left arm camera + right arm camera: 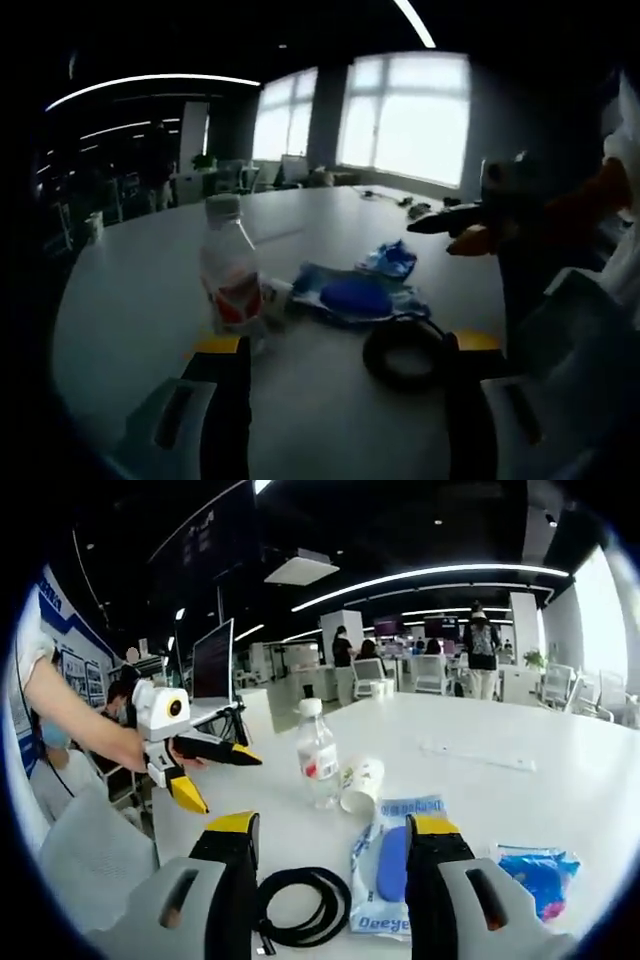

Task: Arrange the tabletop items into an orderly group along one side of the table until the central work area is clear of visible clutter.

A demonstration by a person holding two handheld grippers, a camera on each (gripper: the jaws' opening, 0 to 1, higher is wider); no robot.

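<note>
In the left gripper view my left gripper (348, 345) is open, its yellow-tipped jaws astride a clear water bottle (230, 272) with a red label and a black cable coil (400, 355). A tipped paper cup (278, 298), a blue and white pouch (355, 295) and a crumpled blue packet (390, 260) lie between them. My right gripper (432, 237) enters from the right, open. In the right gripper view my right gripper (333, 825) is open over the cable coil (300, 905) and pouch (395, 865). Beyond stand the bottle (317, 752) and cup (362, 783); the packet (540, 875) lies right. A hand holds the left gripper (232, 784) open.
The white table (520, 800) stretches far back, with a thin white strip (480, 757) on it and small dark items (420, 208) near the window end. A grey chair (80, 850) stands at the table's left edge. Monitors, chairs and people fill the office behind.
</note>
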